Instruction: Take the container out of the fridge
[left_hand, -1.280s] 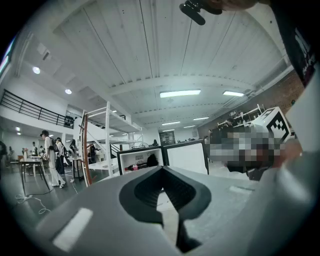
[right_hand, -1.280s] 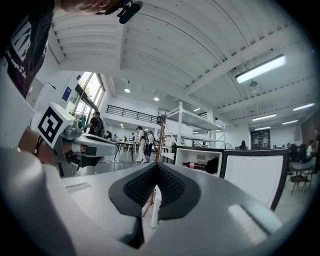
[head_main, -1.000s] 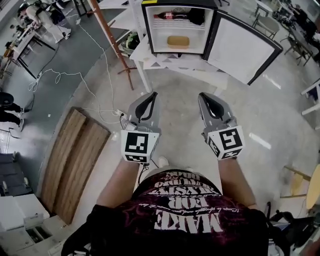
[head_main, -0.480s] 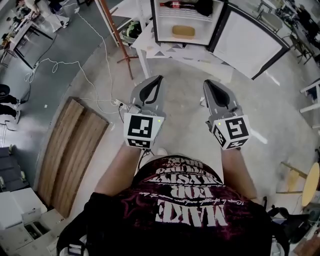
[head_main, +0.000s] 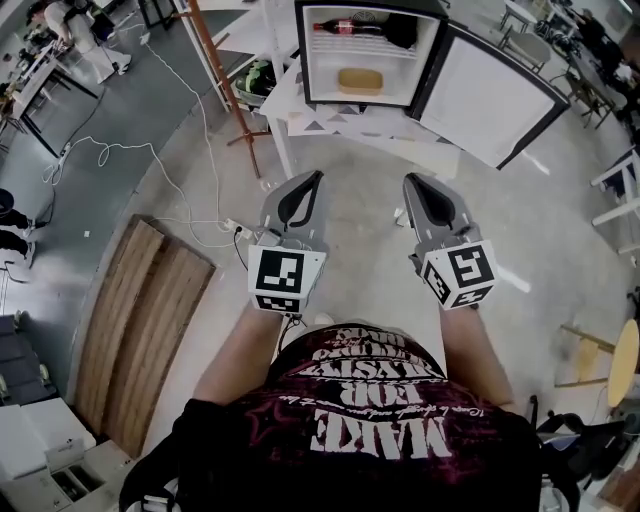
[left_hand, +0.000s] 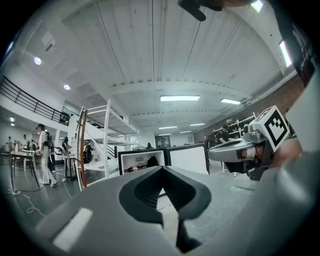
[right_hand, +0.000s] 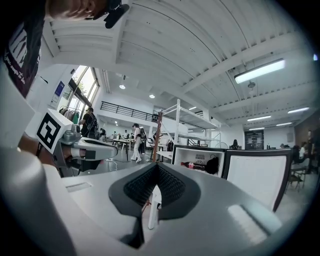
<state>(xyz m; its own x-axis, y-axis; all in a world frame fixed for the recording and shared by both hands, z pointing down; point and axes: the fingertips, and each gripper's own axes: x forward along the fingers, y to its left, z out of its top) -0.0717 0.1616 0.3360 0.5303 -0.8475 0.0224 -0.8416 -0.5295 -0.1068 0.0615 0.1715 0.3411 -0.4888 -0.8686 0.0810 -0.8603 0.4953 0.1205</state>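
Note:
The small black fridge (head_main: 300, 55) stands open on a white table (head_main: 340, 125), its door (head_main: 490, 95) swung out to the right. A tan container (head_main: 360, 80) lies on the lower shelf. On the top shelf lie a cola bottle (head_main: 345, 27) and a dark object (head_main: 398, 32). My left gripper (head_main: 316, 174) and right gripper (head_main: 408, 178) are held side by side over the floor, well short of the fridge, both shut and empty. The fridge (left_hand: 142, 162) shows far off beyond the left gripper (left_hand: 161, 167). Past the right gripper (right_hand: 157, 165) I see the bottle (right_hand: 192, 165).
A rust-coloured slanted pole (head_main: 222, 85) stands left of the table. Wooden boards (head_main: 140, 320) lie on the floor at my left, with white cables (head_main: 110, 150) trailing nearby. Desks and people are in the far left background.
The view has shifted slightly as I stand before the fridge. Both grippers sit a little higher in the frame than a second ago, still shut and side by side.

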